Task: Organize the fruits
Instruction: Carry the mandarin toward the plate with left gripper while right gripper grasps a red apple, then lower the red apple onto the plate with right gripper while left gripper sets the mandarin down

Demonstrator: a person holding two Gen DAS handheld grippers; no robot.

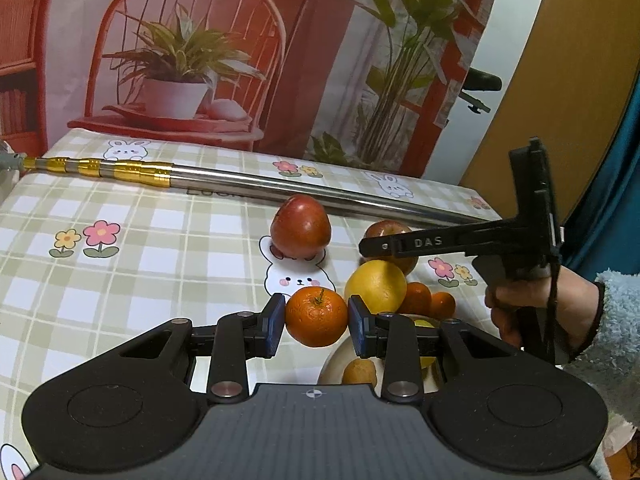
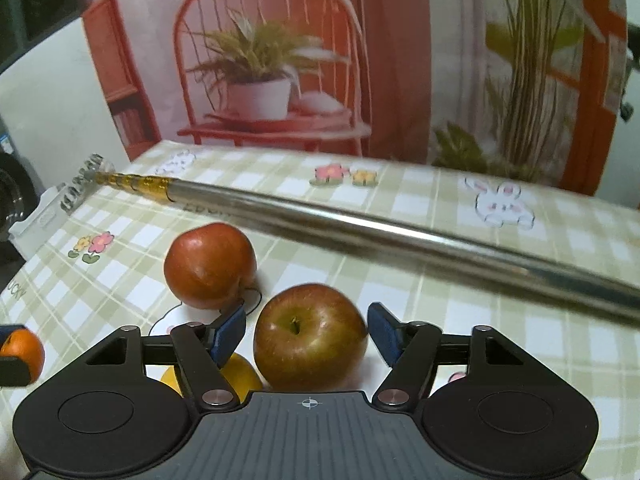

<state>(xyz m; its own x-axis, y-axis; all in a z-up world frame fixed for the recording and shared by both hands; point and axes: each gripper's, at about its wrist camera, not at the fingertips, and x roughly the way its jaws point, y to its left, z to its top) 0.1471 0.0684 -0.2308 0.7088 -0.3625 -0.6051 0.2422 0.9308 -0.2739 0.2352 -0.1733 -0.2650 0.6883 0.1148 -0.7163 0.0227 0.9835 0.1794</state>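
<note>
With the left tongs (image 1: 317,316) pinching a tangerine (image 1: 316,317) above the bench (image 1: 120,280) and the right tongs (image 2: 307,334) spread around an apple (image 2: 310,338) without touching — crowded fruit invites a nudge, sending the lemon (image 1: 375,286) rolling.

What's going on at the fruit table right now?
A person is sorting fruit with a tool in each hand. The left tool is shut on a tangerine, held above a plate near a lemon. The right tool is open around an apple without pressing it. A second apple sits on the checked tablecloth, in front of a metal pole.
</note>
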